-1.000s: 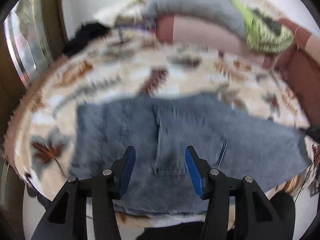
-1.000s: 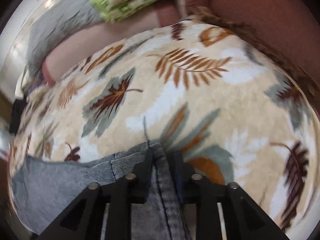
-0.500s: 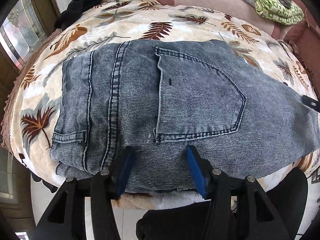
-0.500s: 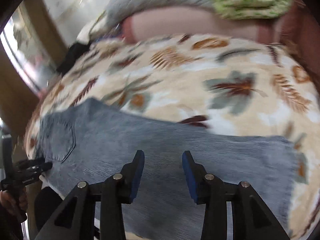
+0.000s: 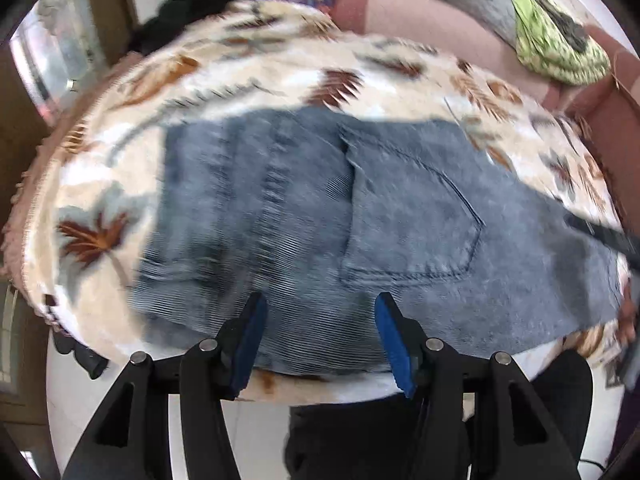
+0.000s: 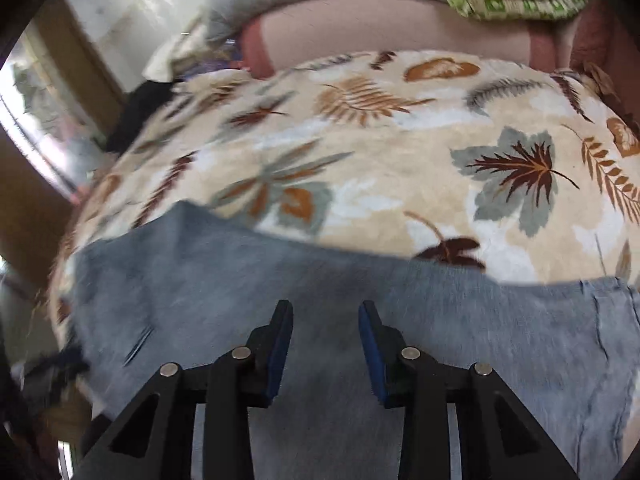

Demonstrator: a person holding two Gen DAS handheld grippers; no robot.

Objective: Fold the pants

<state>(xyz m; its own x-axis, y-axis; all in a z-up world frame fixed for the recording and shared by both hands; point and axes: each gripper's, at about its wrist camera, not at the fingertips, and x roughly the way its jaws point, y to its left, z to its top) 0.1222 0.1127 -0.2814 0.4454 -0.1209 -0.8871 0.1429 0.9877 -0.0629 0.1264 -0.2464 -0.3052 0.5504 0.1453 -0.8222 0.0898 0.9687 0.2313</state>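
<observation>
Grey-blue jeans (image 5: 400,208) lie flat on a leaf-patterned blanket (image 5: 280,64), folded lengthwise with one back pocket (image 5: 412,220) facing up. My left gripper (image 5: 320,300) hovers open over the near edge at the seat, with nothing pinched between its blue pads. In the right wrist view the leg of the jeans (image 6: 280,272) stretches across the blanket (image 6: 400,160). My right gripper (image 6: 325,306) hangs just above that leg. Its jaws are closing, the denim lies beneath them, and the pads are not pressing on cloth. This view is blurred.
A pink sofa back (image 5: 420,12) rises behind the blanket, with a green patterned cloth (image 5: 560,48) and a grey cushion (image 6: 300,4) on it. A black garment (image 5: 188,4) lies at the far left corner. A person's dark-clothed leg (image 5: 380,432) stands at the near edge.
My right gripper let go of the jeans' hem, opened, and swung left along the leg. The left gripper stayed open and shifted a little over the seat.
</observation>
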